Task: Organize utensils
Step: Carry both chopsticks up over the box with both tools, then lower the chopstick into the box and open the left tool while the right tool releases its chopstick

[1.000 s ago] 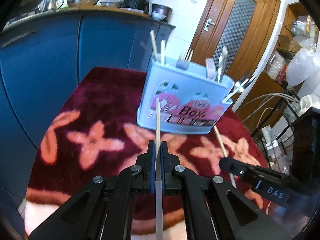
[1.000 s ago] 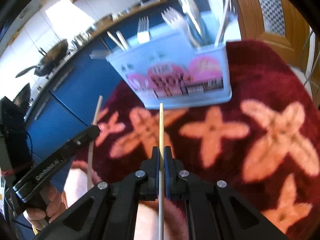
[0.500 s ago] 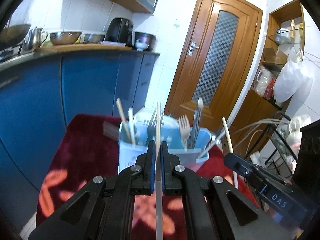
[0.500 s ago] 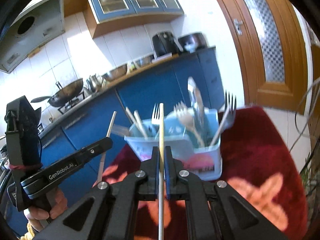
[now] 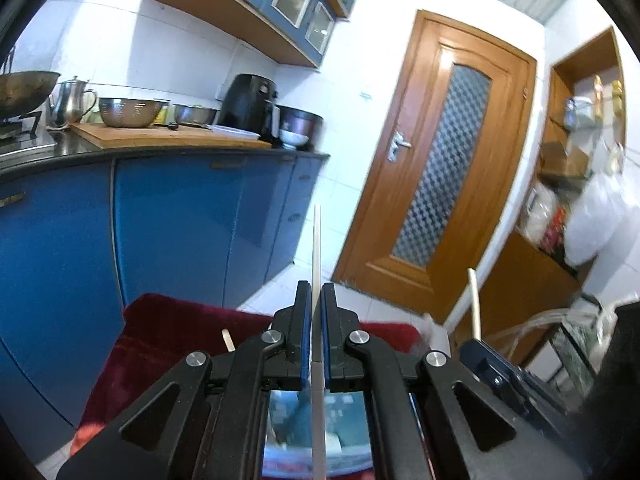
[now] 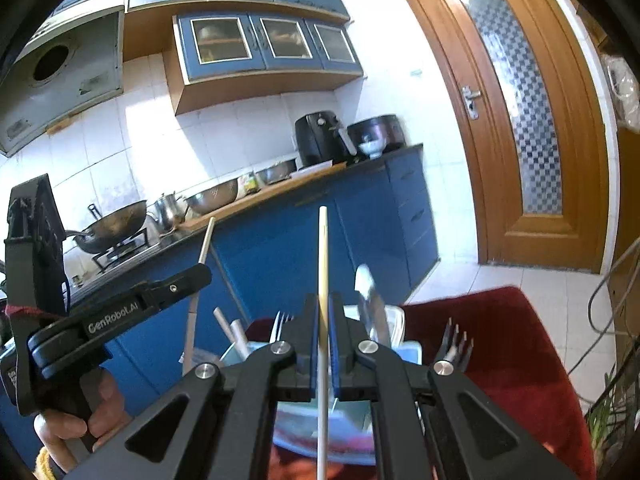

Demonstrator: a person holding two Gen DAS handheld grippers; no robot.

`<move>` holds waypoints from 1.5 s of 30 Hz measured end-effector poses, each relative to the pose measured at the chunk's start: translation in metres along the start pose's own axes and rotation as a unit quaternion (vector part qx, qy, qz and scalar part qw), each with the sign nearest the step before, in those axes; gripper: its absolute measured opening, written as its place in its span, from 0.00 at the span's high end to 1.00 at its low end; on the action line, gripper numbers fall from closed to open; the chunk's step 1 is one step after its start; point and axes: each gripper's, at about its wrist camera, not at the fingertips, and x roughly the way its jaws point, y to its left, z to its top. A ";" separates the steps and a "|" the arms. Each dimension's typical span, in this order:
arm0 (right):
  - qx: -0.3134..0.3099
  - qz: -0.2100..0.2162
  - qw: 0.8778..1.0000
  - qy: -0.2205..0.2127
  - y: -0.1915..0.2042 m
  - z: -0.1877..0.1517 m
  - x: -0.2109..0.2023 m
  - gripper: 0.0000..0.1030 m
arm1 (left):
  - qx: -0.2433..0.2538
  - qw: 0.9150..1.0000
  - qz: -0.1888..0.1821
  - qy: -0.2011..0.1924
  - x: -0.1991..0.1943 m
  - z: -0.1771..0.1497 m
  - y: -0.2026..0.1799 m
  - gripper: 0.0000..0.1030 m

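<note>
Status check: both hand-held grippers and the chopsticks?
Left hand-held gripper shut on chopstick. Right hand-held gripper shut on second chopstick. Utensil holder just below. Nothing blocking.

You see a bright, daylit kitchen: white tiles (image 6: 152, 132) glare, fisheye bends the dark edges, and the right side blurs.
</note>
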 end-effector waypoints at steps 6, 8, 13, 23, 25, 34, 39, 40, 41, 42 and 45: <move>-0.023 -0.018 0.999 -0.036 -0.001 0.006 0.018 0.94 | -0.003 0.999 0.032 -0.031 0.029 0.006 0.010 0.98; -0.028 -0.022 0.998 -0.045 -0.002 0.007 0.023 0.94 | -0.003 0.998 0.046 -0.038 0.038 0.002 0.012 0.98; -0.037 -0.035 0.997 -0.059 -0.007 0.005 0.039 0.94 | -0.001 0.997 0.065 -0.044 0.059 -0.013 0.014 0.98; -0.056 -0.044 0.994 -0.081 -0.012 -0.010 0.052 0.94 | 0.028 0.992 0.091 -0.080 0.061 -0.045 0.012 0.97; -0.065 -0.045 0.993 -0.088 -0.010 -0.012 0.050 0.94 | 0.030 0.993 0.088 -0.079 0.061 -0.048 0.012 0.97; -0.059 -0.031 0.994 -0.081 -0.012 -0.010 0.044 0.90 | 0.032 0.995 0.075 -0.056 0.058 -0.054 0.015 0.97; -0.055 -0.021 0.995 -0.075 -0.007 -0.006 0.033 0.75 | 0.038 0.996 0.063 -0.044 0.046 -0.054 0.010 0.79; -0.055 -0.019 0.995 -0.076 -0.005 -0.006 0.030 0.74 | 0.038 0.996 0.062 -0.044 0.042 -0.053 0.009 0.77; -0.055 -0.018 0.995 -0.077 -0.003 -0.005 0.026 0.71 | 0.038 0.996 0.060 -0.044 0.038 -0.052 0.009 0.76; -0.057 -0.019 0.995 -0.077 -0.001 -0.003 0.021 0.69 | 0.039 0.997 0.060 -0.043 0.034 -0.050 0.007 0.76; -0.053 -0.014 0.996 -0.074 0.004 0.000 0.009 0.67 | 0.041 0.997 0.057 -0.040 0.018 -0.046 0.005 0.76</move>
